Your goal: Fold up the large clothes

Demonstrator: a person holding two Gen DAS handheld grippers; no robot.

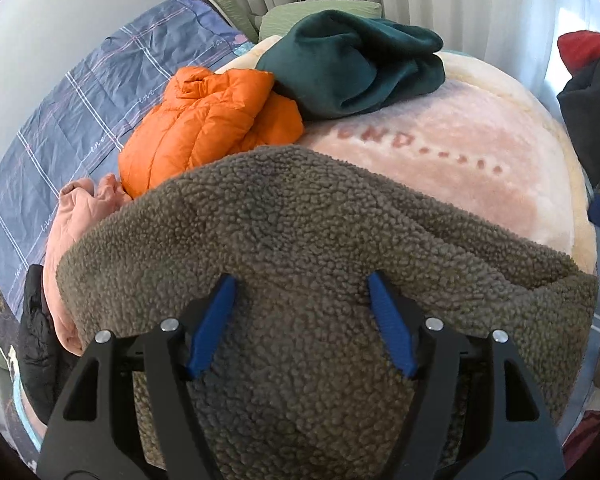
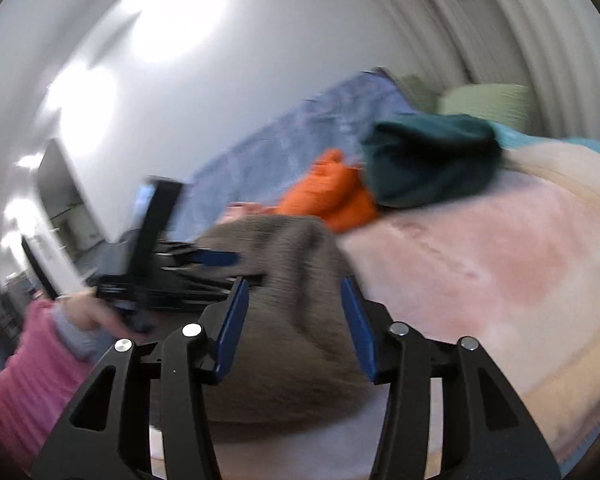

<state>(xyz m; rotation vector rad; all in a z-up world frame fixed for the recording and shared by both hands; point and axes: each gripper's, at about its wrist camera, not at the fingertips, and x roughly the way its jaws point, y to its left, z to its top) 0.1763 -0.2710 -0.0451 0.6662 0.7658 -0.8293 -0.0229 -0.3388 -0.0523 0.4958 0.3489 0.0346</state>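
A brown fleece garment (image 1: pixel 320 220) lies bunched across the near part of a pink blanket (image 1: pixel 460 160) on the bed. My left gripper (image 1: pixel 300 278) points down over it, jaws wide. The pile runs unbroken between its blue pads (image 1: pixel 212 320) without being pinched. The right wrist view is blurred. There my right gripper (image 2: pixel 294 282) stands over one end of the fleece (image 2: pixel 292 248). Cloth lies between its jaws, and its pads (image 2: pixel 232 328) do not visibly press on it. The left gripper's blue fingertip (image 2: pixel 216 258) shows at the fleece's other end, with a pink sleeve (image 2: pixel 40 360) behind it.
An orange puffer jacket (image 1: pixel 208 120) and a dark green garment (image 1: pixel 360 68) lie at the far side of the blanket. A pale pink garment (image 1: pixel 80 216) and a black one (image 1: pixel 40 340) lie left, on a blue checked sheet (image 1: pixel 80 100). Dark clothes (image 1: pixel 592 112) hang at right.
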